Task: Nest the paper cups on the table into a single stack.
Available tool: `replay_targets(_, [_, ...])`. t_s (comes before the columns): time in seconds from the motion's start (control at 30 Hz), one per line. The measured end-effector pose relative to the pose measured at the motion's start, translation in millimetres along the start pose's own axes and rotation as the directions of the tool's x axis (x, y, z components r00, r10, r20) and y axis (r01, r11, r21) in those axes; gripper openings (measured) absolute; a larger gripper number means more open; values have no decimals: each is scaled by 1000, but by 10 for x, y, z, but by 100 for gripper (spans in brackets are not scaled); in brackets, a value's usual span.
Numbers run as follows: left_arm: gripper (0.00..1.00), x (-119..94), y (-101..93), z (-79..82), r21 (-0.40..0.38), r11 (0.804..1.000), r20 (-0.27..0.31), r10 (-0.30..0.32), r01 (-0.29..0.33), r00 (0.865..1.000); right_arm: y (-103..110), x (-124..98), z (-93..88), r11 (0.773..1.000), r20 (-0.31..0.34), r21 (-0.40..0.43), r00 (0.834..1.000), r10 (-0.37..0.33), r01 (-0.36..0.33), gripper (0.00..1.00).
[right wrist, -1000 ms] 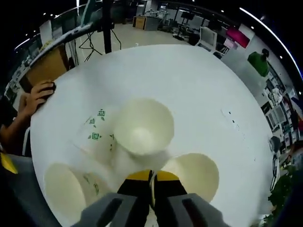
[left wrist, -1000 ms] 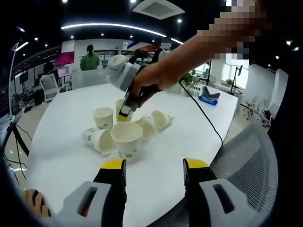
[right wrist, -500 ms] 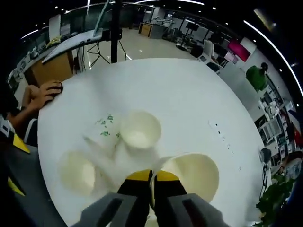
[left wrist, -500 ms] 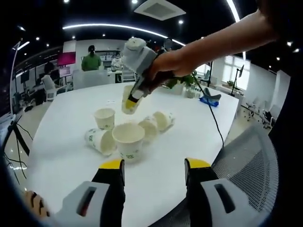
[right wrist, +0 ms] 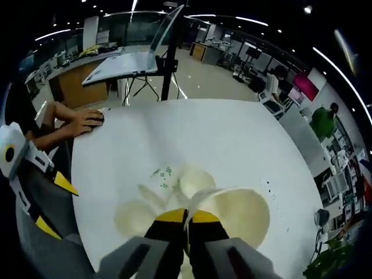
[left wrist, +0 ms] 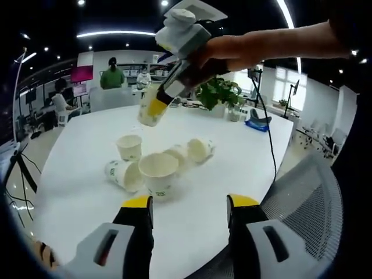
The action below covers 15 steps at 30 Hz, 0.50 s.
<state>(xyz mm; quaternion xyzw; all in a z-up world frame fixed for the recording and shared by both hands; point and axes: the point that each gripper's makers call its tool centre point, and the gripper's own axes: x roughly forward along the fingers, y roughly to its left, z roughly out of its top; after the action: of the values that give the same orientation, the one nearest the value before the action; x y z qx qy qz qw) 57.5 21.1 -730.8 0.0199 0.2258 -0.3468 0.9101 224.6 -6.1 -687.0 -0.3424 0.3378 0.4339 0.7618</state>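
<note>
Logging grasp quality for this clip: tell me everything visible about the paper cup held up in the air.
The lifted paper cup is off-white paper with an open round mouth. In the left gripper view it hangs tilted above the white table, clear of the four cups left there. The right tongs are shut on its rim, one yellow-tipped jaw inside the wall and one outside. In the right gripper view its pale inside shows beside the jaws. Nothing else touches it. The left tongs are open, low near the table edge.

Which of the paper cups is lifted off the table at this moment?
The cup pinched by its rim in the right gripper, held above the white table. The other cups rest on the table, upright or lying on their sides.
</note>
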Motion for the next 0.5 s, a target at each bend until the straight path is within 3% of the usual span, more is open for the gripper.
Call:
replay_targets(0.27, [50, 6, 20, -5, -2, 1000, 1, 5, -5, 1000, 337, -112, 176, 994, 11, -78, 997, 78, -77, 0])
replay_targets(0.5, [50, -1, 12, 4, 1, 1000, 2, 5, -5, 1000, 644, -126, 211, 983, -8, -123, 990, 139, -139, 0])
